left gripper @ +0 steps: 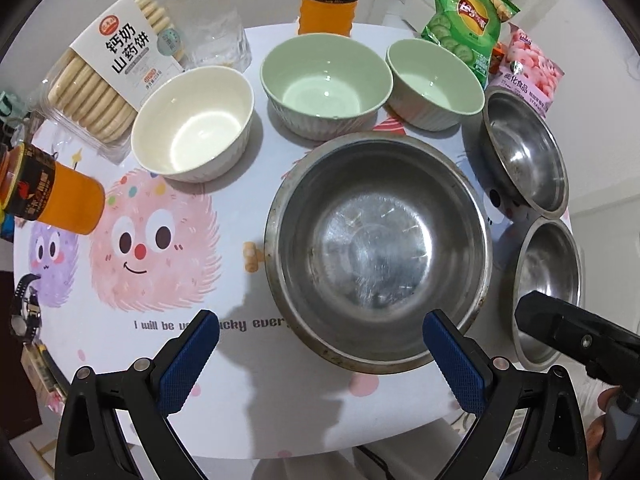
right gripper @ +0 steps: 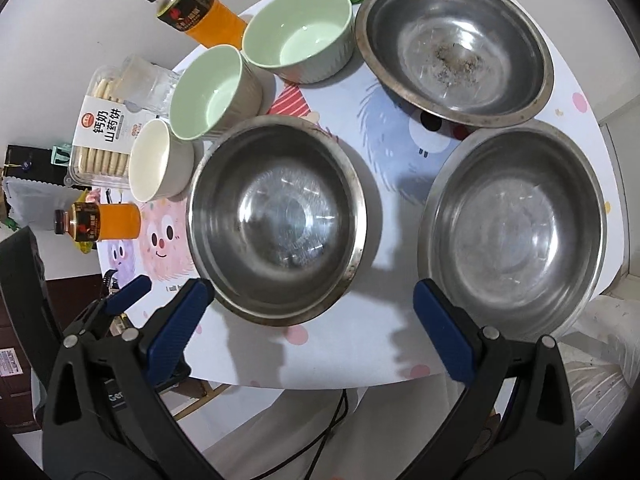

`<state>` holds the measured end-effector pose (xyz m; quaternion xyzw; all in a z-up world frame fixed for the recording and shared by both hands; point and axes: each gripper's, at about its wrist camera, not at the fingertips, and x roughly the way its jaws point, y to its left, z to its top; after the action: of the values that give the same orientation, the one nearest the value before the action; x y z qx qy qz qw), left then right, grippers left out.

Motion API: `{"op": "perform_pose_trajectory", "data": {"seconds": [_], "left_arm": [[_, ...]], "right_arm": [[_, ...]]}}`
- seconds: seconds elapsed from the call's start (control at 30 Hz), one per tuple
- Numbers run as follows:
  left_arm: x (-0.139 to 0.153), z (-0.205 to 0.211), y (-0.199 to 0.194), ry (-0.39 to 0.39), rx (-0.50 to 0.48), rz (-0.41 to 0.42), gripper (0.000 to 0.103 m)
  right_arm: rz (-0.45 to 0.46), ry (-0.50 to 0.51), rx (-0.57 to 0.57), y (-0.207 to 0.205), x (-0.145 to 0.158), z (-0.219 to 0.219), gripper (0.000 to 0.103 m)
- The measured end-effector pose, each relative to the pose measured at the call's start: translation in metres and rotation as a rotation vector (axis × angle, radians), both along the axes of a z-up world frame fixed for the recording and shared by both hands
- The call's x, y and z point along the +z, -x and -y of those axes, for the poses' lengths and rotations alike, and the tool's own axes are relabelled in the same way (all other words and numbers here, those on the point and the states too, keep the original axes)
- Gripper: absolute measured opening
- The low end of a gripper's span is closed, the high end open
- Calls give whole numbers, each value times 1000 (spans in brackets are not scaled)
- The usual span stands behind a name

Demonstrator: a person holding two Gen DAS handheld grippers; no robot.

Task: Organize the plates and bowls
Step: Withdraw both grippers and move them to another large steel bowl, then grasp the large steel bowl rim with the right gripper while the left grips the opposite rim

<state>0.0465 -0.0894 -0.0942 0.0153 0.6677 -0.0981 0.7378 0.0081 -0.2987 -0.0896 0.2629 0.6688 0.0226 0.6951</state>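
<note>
Bowls are spread over the round table (left gripper: pixel 224 412), none nested yet, so I judge that the organizing is only at its start. Three steel bowls sit on the near and right side: the deep steel bowl (left gripper: pixel 378 252) in the middle, the near steel bowl (right gripper: pixel 512 232) at the right edge, and the far steel bowl (right gripper: pixel 454 46) behind it. Three ceramic bowls stand in a row further back: the white bowl (left gripper: pixel 192 124), the large green bowl (left gripper: pixel 326 84) and the small green bowl (left gripper: pixel 434 82). They lie apart by material, which probably makes stacking like with like easy.

The left hand-held gripper (left gripper: pixel 320 364) hovers above the table before the deep steel bowl, its jaws wide and empty. The right hand-held gripper (right gripper: pixel 312 328) is also wide and empty, hanging between the deep steel bowl and the near steel bowl.

The right wrist view shows dark specks in the bottom of the far steel bowl, perhaps dirt; the left wrist view shows that bowl too obliquely to tell. The left wrist view alone shows the crisps bag (left gripper: pixel 466 20) fully, and the biscuit pack (left gripper: pixel 116 64) clearly.
</note>
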Motion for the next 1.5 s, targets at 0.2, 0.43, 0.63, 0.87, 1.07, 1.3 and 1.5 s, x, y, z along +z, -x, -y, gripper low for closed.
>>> {"op": "perform_pose_trajectory", "data": {"seconds": [0.2,0.43,0.63,0.87,1.07,1.3,1.5], "left_arm": [[-10,6,-5,-12,-9,-1,103],[-25,9,-10,-33,-13,-30,103],[-36,7,-21,-47,6,-29,103],[-56,10,-33,-58,19,-54,103],[-69,7,-42,-78,33,-61,103],[-82,6,-45,-103,42,-69,103],[-88,3,-47,-124,44,-71,103]], "right_arm": [[-16,28,-10,-4,-10,1,102],[-35,21,-13,-9,-22,6,102],[-57,9,-13,-22,-34,10,102],[-67,1,2,-39,-49,9,103],[-85,0,35,-46,-56,3,103],[-84,6,59,-52,-67,-3,103],[-77,12,85,-57,-67,-8,103]]}}
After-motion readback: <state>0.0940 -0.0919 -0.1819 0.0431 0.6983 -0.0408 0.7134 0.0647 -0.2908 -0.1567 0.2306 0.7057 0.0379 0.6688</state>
